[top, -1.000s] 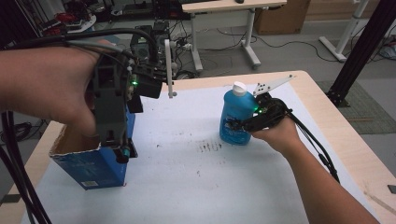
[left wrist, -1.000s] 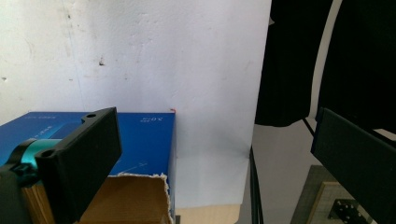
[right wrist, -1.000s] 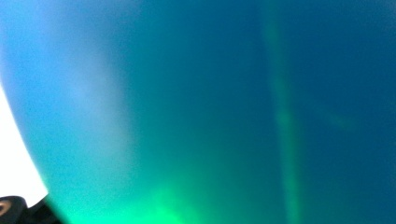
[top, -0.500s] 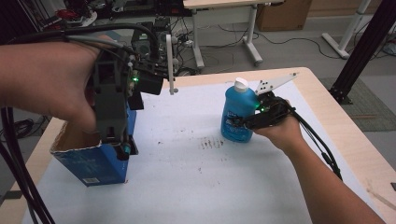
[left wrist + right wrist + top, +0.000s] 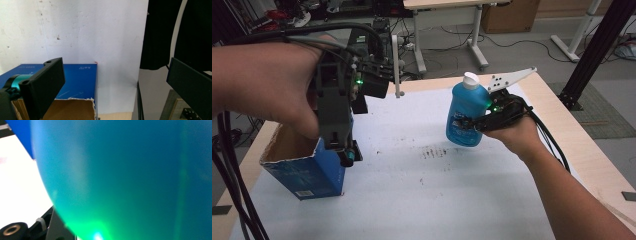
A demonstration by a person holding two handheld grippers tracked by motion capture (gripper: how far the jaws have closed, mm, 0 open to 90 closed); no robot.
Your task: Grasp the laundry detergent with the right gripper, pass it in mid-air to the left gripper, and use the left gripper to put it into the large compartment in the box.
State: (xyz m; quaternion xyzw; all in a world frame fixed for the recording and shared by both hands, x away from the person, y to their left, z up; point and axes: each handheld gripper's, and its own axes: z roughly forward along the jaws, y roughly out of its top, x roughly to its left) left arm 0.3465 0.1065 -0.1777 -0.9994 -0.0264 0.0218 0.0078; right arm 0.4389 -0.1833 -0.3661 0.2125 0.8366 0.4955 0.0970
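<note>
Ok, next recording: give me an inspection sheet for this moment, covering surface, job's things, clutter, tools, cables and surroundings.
Surface: white sheet over a wooden table, with dark smudges near the middle.
Job's things: blue bottle with a white cap, upright at the right; open blue cardboard box at the left, its top edge torn.
Clutter: nothing seen.
Tools: left tool hangs over the box's right edge, jaws wide apart with nothing between them. Right tool is clamped on the bottle's side.
Cables: black cables trail from both tools; more lie on the floor behind.
Surroundings: white desk legs, a black frame post, a cardboard carton.
</note>
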